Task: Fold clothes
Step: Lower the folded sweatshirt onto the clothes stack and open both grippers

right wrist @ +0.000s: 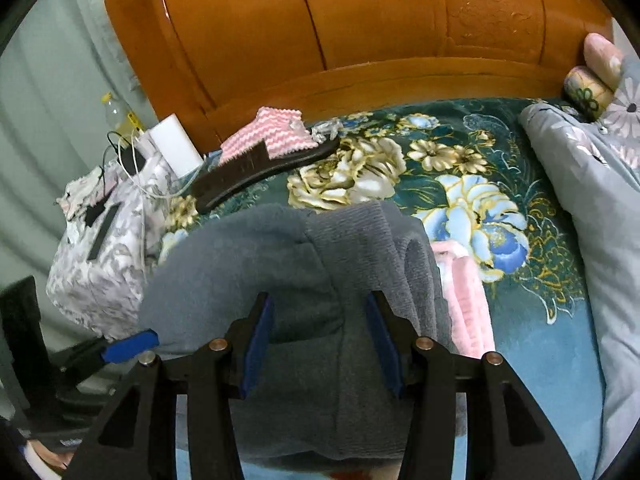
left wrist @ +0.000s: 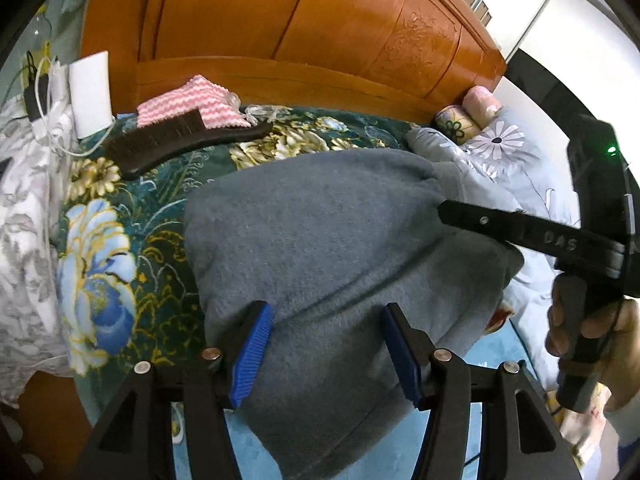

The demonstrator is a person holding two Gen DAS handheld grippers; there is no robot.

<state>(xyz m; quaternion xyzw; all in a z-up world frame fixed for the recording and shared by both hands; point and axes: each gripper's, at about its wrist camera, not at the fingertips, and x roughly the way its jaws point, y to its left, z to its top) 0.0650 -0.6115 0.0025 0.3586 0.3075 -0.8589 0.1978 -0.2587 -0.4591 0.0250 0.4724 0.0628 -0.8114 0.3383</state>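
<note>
**Left wrist view: grey garment bunched on the bed**

Grey fleece garment (left wrist: 328, 240) lies on a teal floral bedspread (left wrist: 120, 248), near the bed's front edge. Thick, soft nap; folded over itself in a rounded heap, with a ribbed band (right wrist: 360, 232) showing at its far side in the right wrist view. A pink fabric piece (right wrist: 468, 304) lies just beside it.

Left gripper (left wrist: 326, 344): blue-padded fingers (left wrist: 252, 352) set wide apart, the garment's near part between them; grip not closed.

Right gripper (right wrist: 318, 336): fingers (right wrist: 258, 340) likewise spread wide over the cloth. In the left view it enters from the right, a hand (left wrist: 592, 332) around its handle.

Wooden headboard (left wrist: 320, 32) behind; a dark brush (left wrist: 180, 140) lies near it.
</note>
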